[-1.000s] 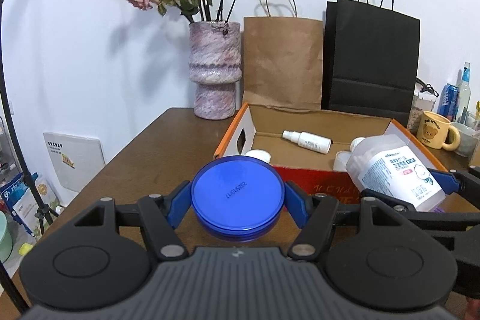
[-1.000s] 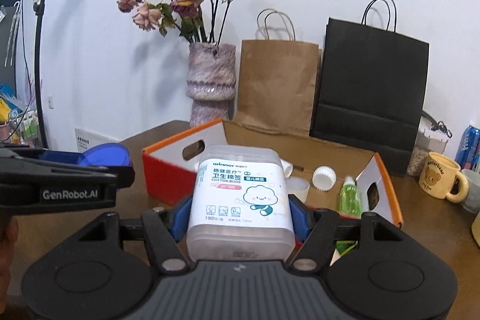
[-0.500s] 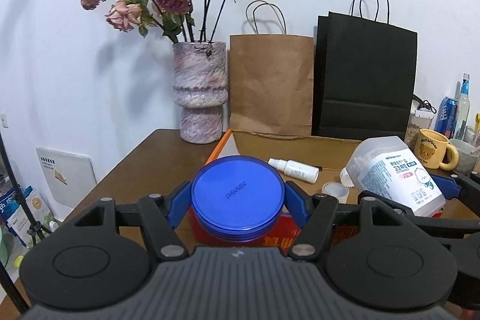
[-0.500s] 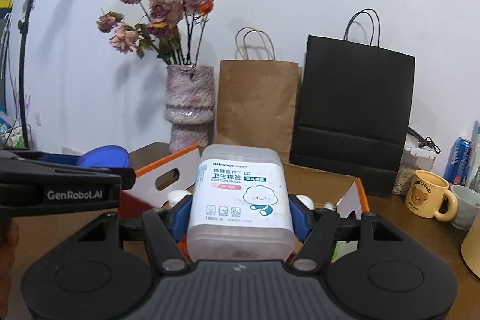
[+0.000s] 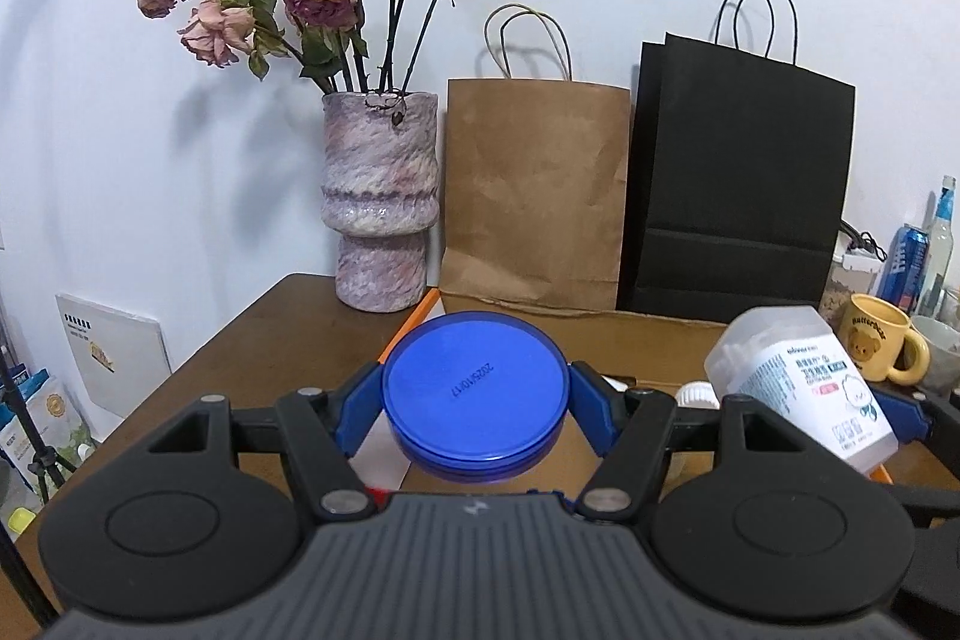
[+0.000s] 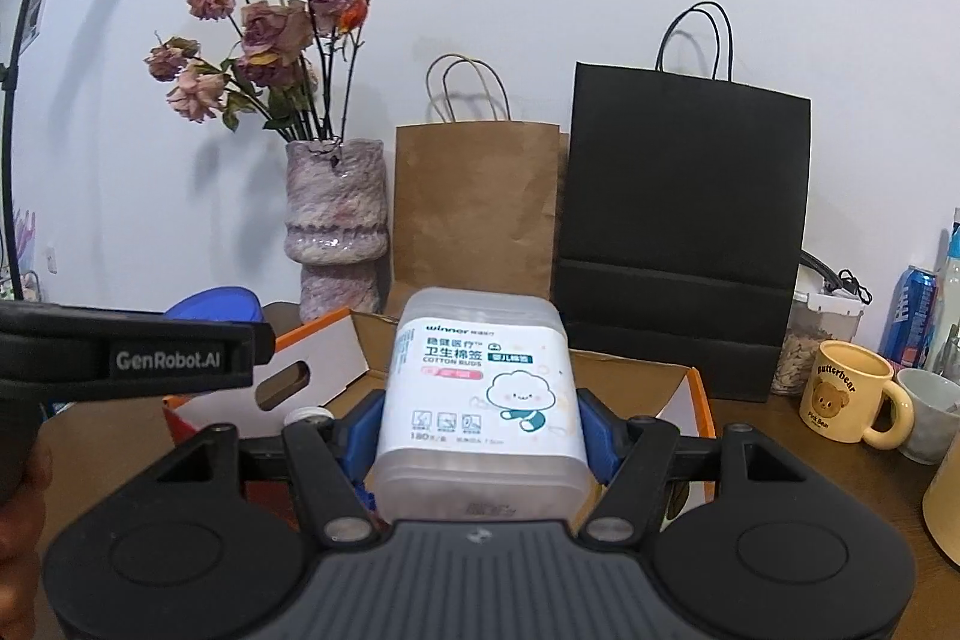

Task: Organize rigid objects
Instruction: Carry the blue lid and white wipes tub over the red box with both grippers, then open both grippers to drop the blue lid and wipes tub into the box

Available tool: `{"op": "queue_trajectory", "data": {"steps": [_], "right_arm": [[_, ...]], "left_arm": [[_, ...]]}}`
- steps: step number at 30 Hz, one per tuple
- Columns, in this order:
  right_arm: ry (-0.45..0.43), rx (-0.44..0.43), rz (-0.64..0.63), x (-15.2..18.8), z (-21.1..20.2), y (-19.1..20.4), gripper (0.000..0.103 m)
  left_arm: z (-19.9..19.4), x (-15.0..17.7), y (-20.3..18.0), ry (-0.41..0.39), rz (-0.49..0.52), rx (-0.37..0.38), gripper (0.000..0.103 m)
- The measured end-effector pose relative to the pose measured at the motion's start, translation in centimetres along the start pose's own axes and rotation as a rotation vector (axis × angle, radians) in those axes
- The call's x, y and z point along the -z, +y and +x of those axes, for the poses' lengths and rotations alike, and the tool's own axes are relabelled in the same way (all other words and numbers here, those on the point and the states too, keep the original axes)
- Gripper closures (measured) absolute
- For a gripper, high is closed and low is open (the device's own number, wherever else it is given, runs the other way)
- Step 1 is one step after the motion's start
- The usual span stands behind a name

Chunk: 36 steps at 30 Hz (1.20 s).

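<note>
Nearest the left wrist camera, the left gripper (image 5: 475,403) is pinching a round blue lidded jar (image 5: 474,394) between its blue pads, one pad pressed to each side of the lid's rim. In the right wrist view, the right gripper (image 6: 480,436) is clamping a translucent cotton buds box (image 6: 483,394) the same way, label facing up, jaws pressing on its two long sides. Both things are hanging in the air above the near edge of the orange-and-white cardboard box (image 6: 318,358), which is sitting open on the brown counter (image 5: 282,334).

Judging by this, the step in hand is the carry: each hand is bringing one rigid item over the cardboard box, and neither has been set down yet. A white-capped item (image 5: 696,391) is peeking out inside, so the floor of the box is already partly taken.

The next move probably calls for lowering each item onto a free patch of the box floor, keeping the two grippers from knocking together, then spreading the jaws only once the item is resting.

Farther back, a mottled pink vase (image 5: 381,202) of dried roses, a brown paper bag (image 5: 534,196) and a black paper bag (image 5: 744,184) are standing against the wall, with a yellow bear mug (image 6: 852,391) off to the right.
</note>
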State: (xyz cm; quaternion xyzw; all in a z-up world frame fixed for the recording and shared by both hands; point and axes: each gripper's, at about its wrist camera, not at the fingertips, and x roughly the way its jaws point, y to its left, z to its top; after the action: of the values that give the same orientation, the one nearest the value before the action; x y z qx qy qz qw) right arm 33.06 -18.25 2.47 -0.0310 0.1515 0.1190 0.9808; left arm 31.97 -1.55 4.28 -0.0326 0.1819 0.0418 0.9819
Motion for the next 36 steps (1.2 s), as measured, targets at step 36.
{"op": "queue_trajectory", "data": {"steps": [36], "right_arm": [[0.067, 0.044, -0.021, -0.2, 8.1, -3.1, 0.038]], "left_arm": [[9.8, -1.7, -2.1, 0.050, 0.028, -0.022, 0.035]]}}
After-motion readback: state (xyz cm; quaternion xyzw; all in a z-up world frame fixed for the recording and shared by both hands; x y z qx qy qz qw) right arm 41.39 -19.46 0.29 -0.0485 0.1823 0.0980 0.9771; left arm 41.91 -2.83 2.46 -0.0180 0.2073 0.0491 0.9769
